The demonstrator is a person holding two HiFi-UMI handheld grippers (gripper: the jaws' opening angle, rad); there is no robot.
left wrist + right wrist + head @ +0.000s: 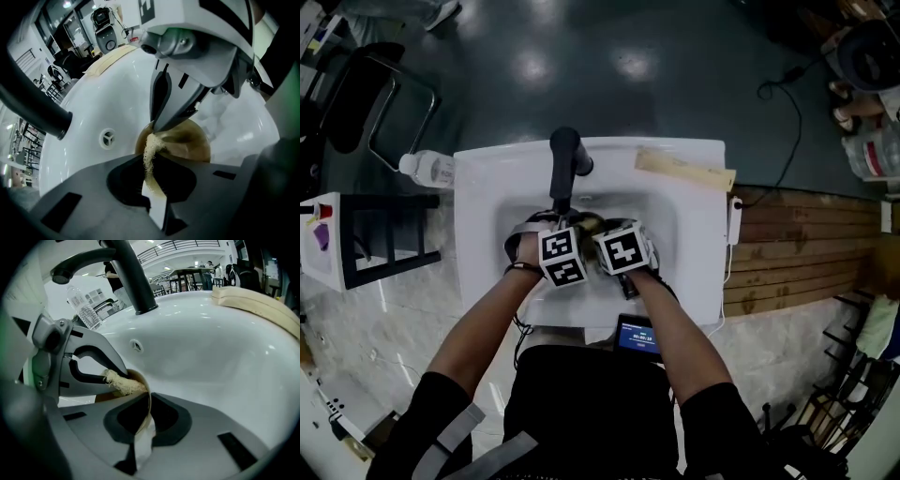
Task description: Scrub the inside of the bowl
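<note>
Over the white sink, head view: left gripper and right gripper sit side by side down in the basin, close to the black faucet, marker cubes facing up. Left gripper view: its fingers are clamped together on a pale fibrous scrubber, which reaches onto the brown bowl in the basin, beside the overflow hole. Right gripper view: its fingers are shut on the bowl's thin rim, with the scrubber end touching the bowl's inside just beyond.

sink: glossy smooth white | faucet: matt black | bowl: smooth brown | scrubber: rough fibrous
</note>
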